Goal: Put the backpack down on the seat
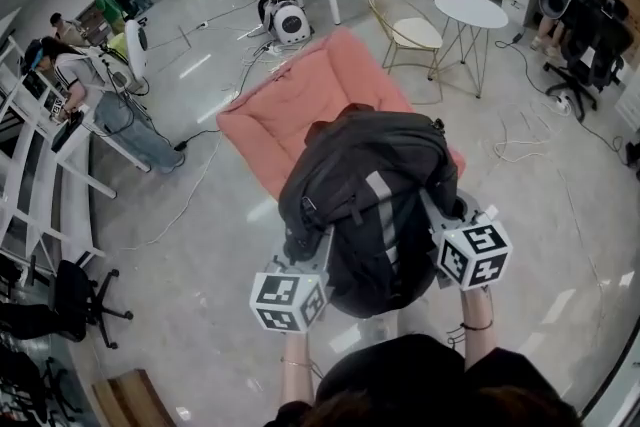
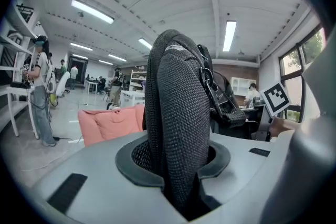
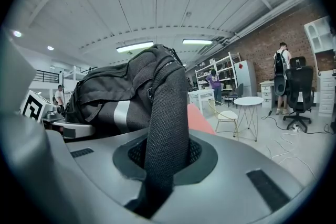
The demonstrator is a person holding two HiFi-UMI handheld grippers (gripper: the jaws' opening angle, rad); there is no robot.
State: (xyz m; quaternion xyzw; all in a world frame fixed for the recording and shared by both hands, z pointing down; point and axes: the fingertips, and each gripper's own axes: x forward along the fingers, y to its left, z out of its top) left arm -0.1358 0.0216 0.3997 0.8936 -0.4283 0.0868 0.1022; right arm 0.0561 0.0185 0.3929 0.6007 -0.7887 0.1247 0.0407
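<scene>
Both grippers are on the black backpack (image 1: 370,205). The left gripper (image 2: 176,176) pinches a padded mesh strap (image 2: 178,102), jaws clamped on the webbing, which rises straight up out of them. The right gripper (image 3: 163,165) grips a second strap (image 3: 168,113) the same way, jaws pressed tight on it. The bag hangs between the two, its grey stripe facing up toward the head camera. Just beyond lies the pink seat (image 1: 290,100), low on the shiny floor (image 1: 560,215). From the head view the bag overlaps the seat's near edge, and whether it touches the cushion can't be told. A white round table (image 1: 470,10) stands well behind.
</scene>
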